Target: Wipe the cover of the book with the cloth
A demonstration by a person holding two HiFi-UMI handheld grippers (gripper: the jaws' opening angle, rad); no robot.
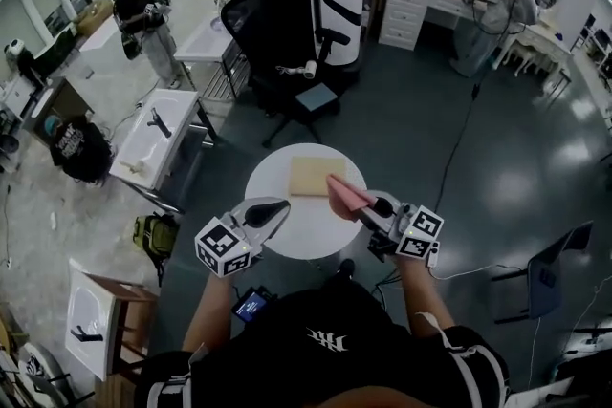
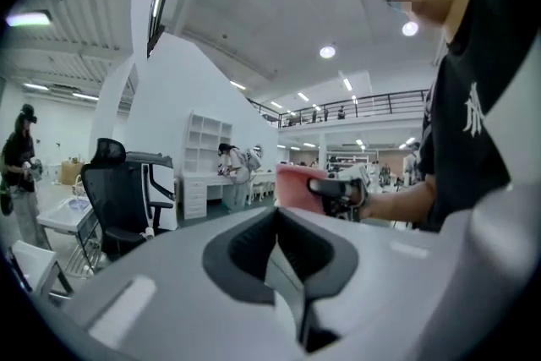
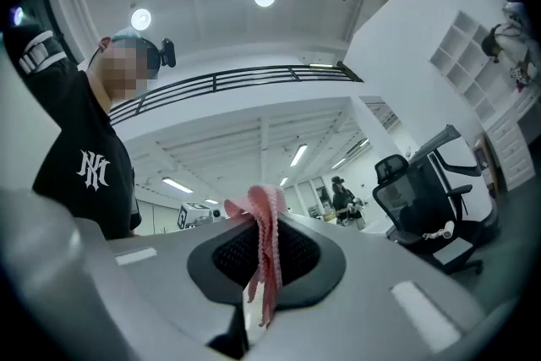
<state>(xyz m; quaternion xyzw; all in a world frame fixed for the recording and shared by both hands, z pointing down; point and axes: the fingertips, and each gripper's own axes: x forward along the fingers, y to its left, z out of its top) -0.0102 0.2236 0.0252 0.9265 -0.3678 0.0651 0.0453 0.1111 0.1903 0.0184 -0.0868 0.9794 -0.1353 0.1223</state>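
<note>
Round table (image 1: 287,234): one. Book (image 1: 314,175): one. Pink cloth (image 1: 346,194): one. Grippers: two, left gripper (image 1: 273,209) and right gripper (image 1: 371,204). Black office chair (image 1: 263,24): one. Bystanders: two, one far left (image 1: 143,14), one far right (image 1: 486,5)

My head camera sits high above the round table (image 1: 308,232), facing steeply down. The camera on the left gripper (image 2: 277,216) rides close behind its jaws at the table's near edge, tilted up toward the right gripper (image 2: 336,188). The right one's camera, cloth (image 3: 264,241) close before it, tilts ceilingward. All 3 views share the black chair (image 1: 263,5) beyond the table.
</note>
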